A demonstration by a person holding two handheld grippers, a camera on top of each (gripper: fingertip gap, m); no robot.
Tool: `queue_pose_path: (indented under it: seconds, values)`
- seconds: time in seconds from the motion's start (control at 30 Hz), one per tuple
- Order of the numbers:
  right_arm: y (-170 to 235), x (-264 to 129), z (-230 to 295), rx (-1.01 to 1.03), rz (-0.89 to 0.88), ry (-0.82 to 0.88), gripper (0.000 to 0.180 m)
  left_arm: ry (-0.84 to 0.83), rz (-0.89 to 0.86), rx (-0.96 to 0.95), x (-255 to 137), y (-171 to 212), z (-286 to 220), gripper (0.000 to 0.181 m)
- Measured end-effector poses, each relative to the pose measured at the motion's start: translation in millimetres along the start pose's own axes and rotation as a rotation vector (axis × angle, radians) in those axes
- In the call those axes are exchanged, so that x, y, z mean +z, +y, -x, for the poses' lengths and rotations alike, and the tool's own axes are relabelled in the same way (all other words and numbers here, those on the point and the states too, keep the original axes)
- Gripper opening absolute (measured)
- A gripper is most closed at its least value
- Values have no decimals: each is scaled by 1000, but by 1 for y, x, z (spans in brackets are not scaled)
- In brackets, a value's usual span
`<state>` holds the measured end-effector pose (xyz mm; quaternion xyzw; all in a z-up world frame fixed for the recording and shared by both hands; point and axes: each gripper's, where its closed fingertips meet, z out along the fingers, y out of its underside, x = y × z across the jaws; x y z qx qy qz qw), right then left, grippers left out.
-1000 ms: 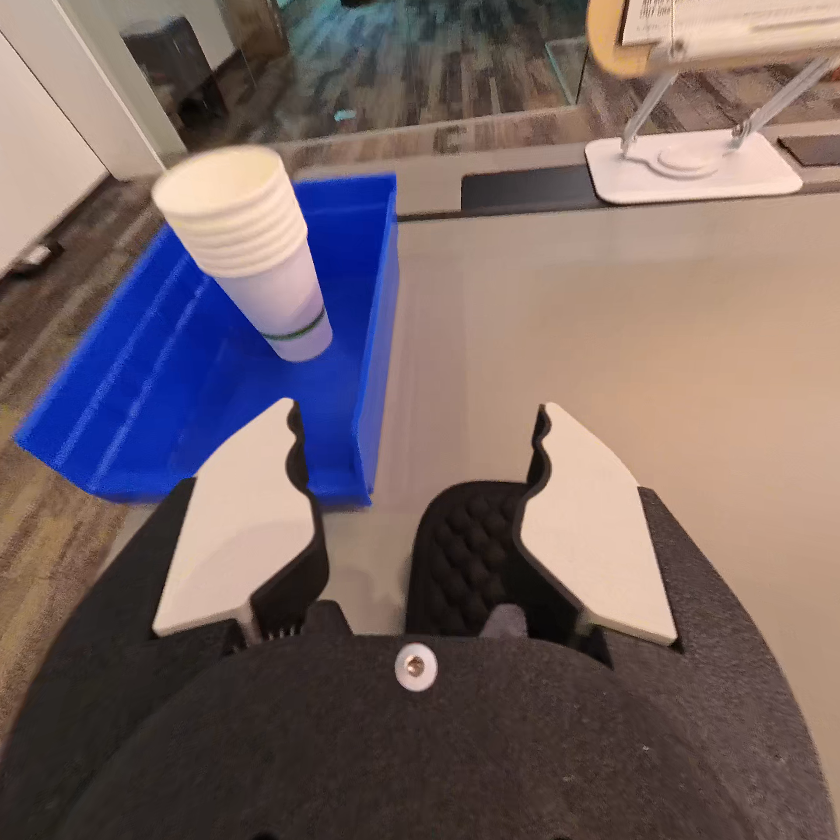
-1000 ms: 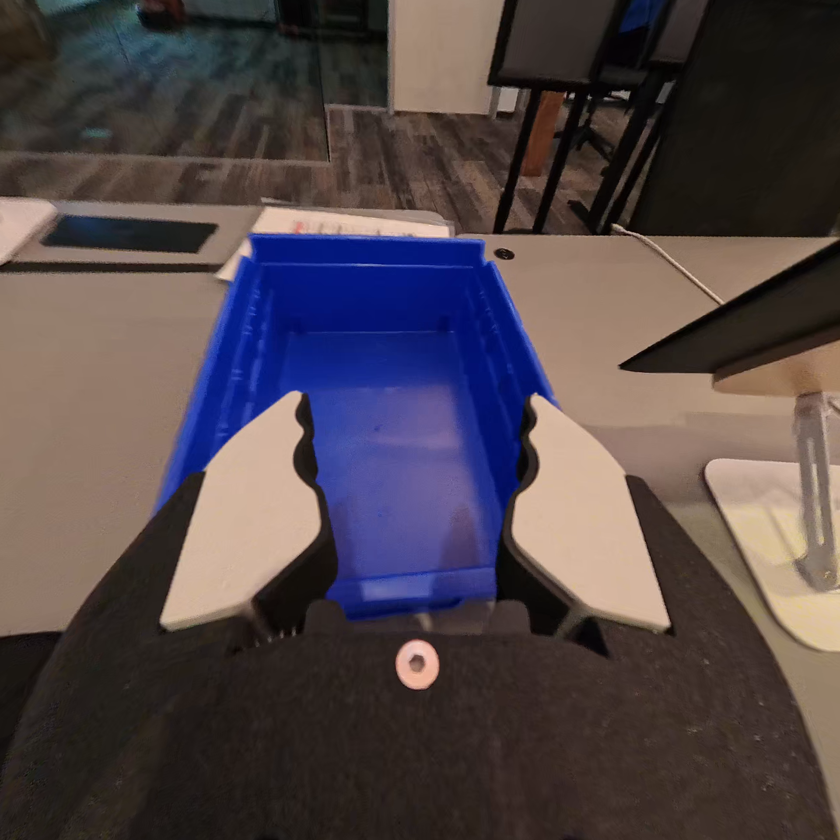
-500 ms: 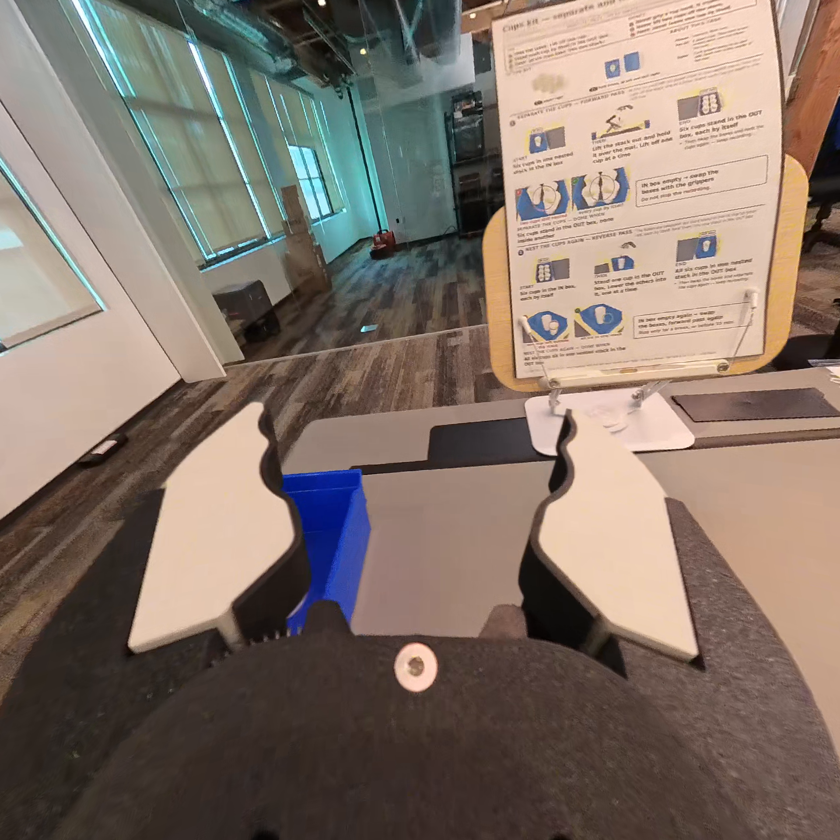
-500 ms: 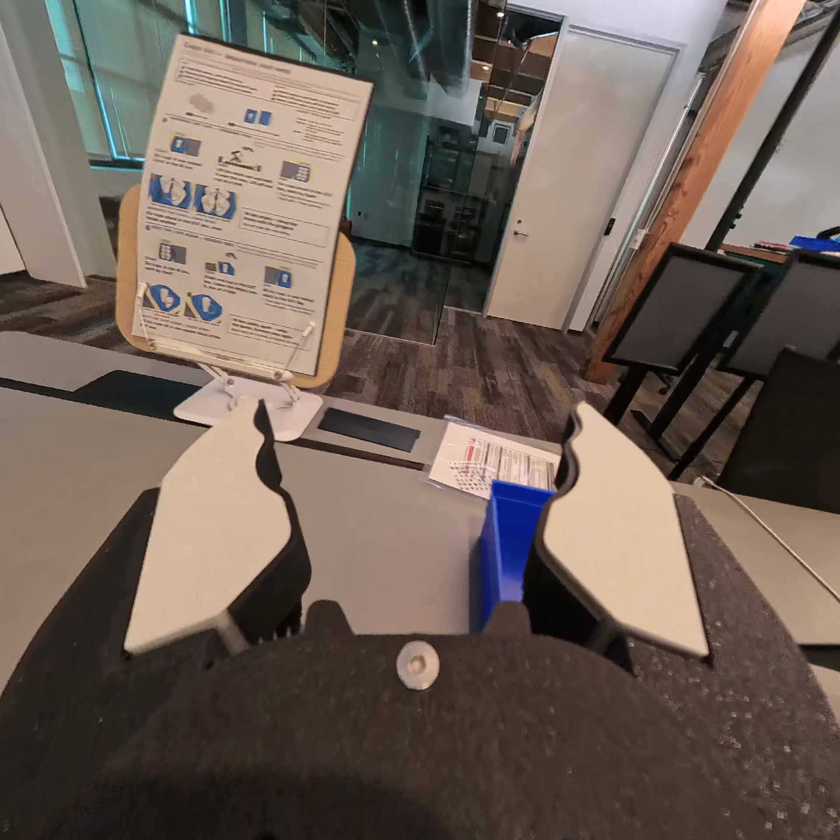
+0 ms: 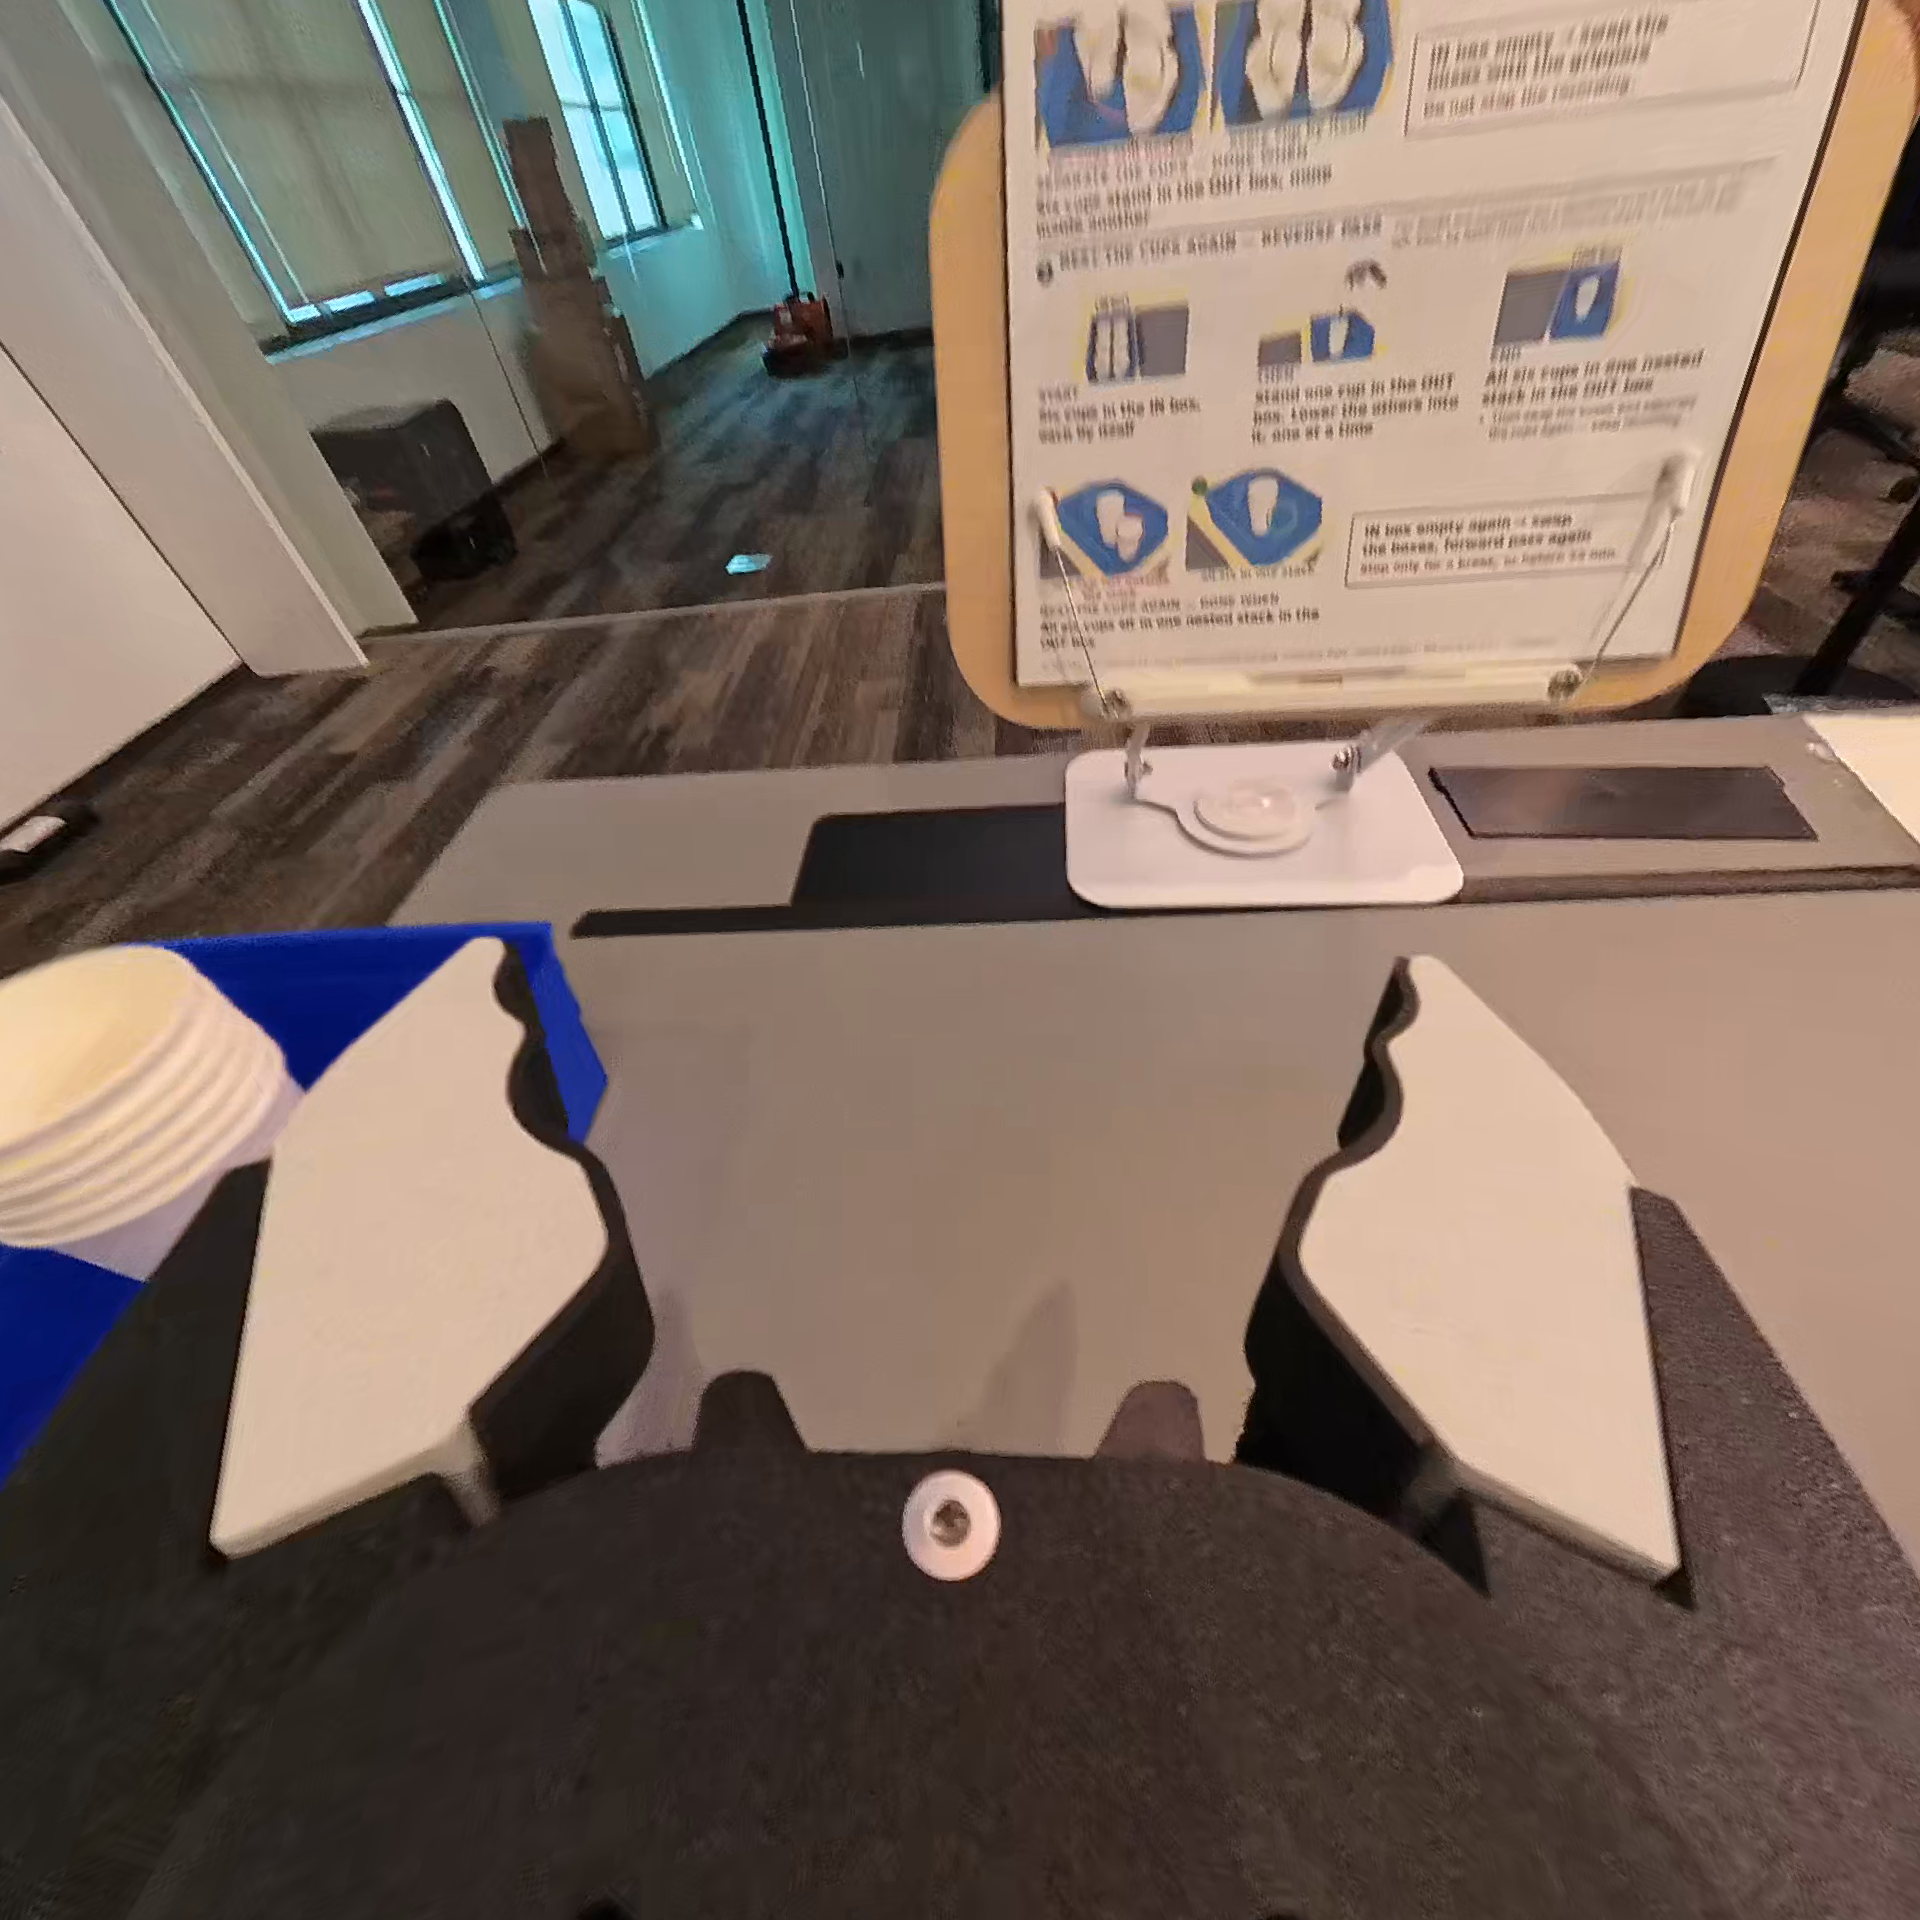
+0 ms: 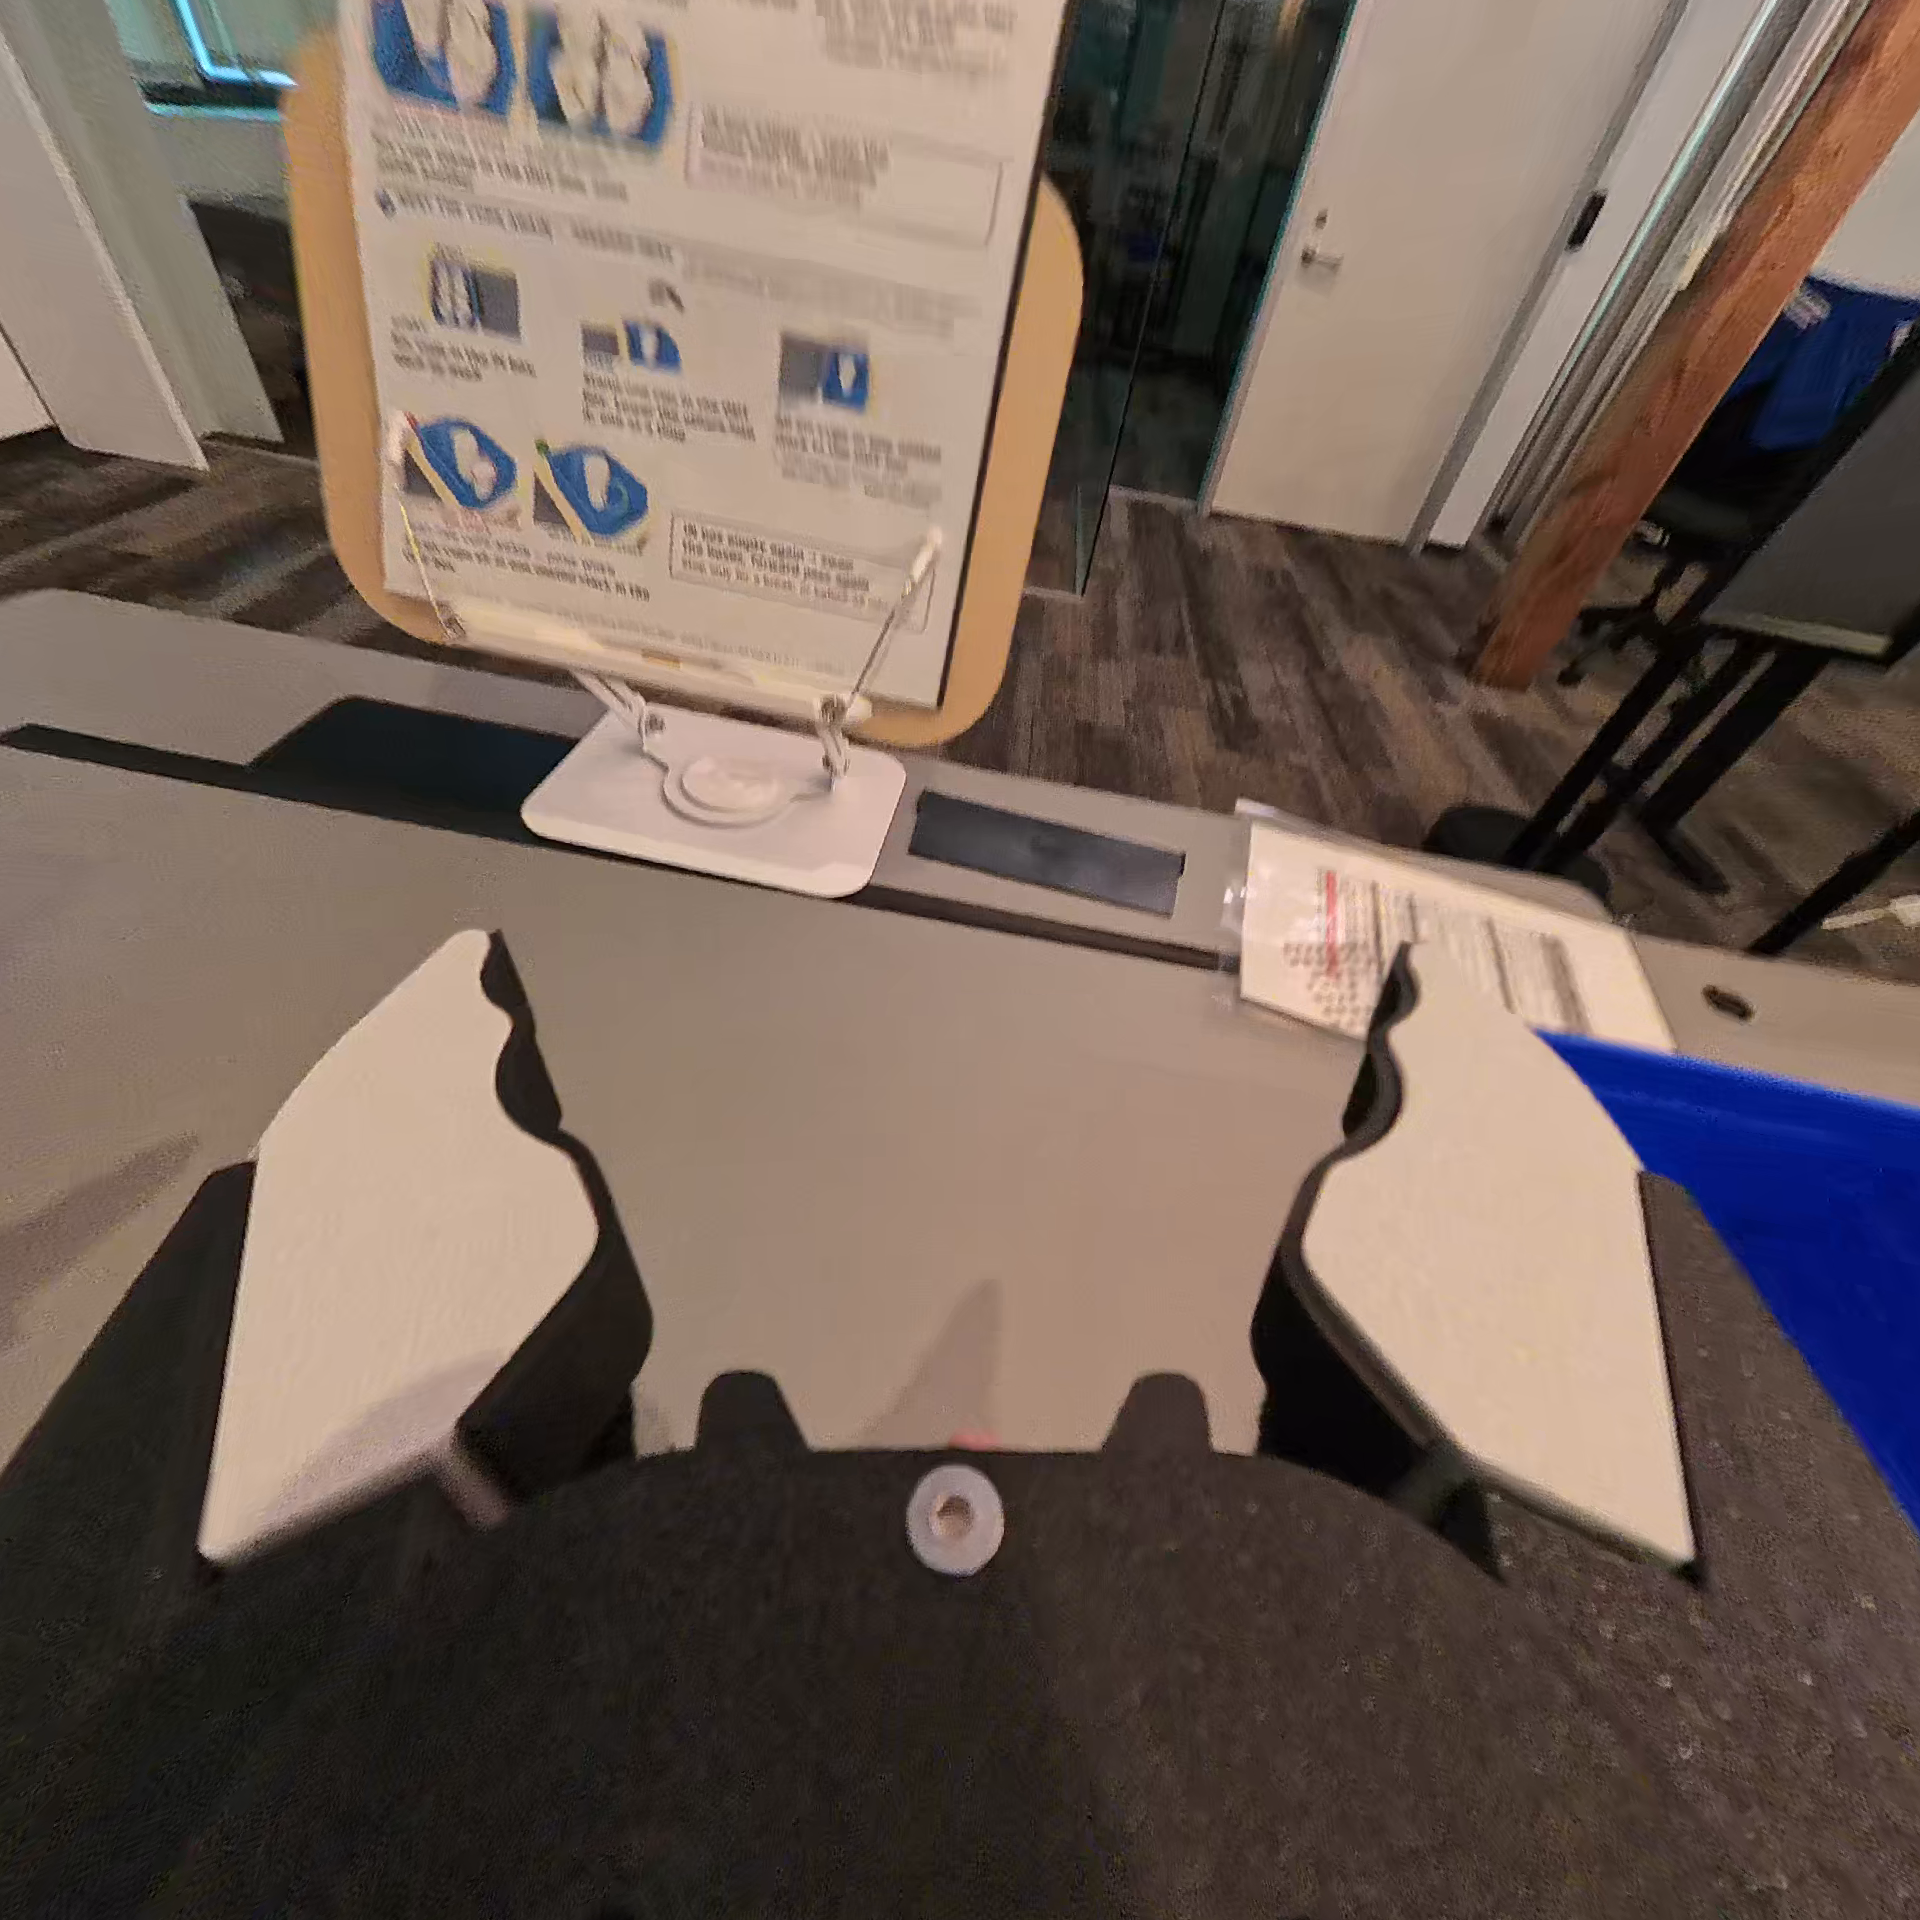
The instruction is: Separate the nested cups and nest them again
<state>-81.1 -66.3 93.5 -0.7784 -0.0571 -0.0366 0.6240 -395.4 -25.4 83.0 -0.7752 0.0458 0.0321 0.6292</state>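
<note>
Presently, both grippers idle above the grey table: the left gripper and right gripper have fingers spread wide, holding nothing, apparently readied for a grasp. The nested cups stand upright in a blue bin at near left. A second blue bin sits at right. Farther off, an instruction stand faces the operator; beyond lies wood-pattern flooring.
</note>
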Motion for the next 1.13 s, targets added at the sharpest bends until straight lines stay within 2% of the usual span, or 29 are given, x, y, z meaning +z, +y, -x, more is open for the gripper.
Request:
queue_pose_path:
  seconds: [0.2, 0.37, 0.5, 0.9, 1.13]
  values:
    - [75, 41, 1, 166, 119, 44, 145, 28, 133, -33, 21, 64, -17, 145]
    - [139, 63, 3, 222, 258, 73, 145, 29, 266, -50, 38, 130, -26, 145]
    - [178, 75, 13, 249, 361, 60, 145, 15, 321, -15, 47, 167, -30, 144]
    - [224, 93, 30, 176, 493, 72, 144, -19, 557, 6, 68, 221, -36, 145]
    - [232, 95, 45, 181, 561, 22, 144, 2, 601, -65, 68, 228, -41, 145]
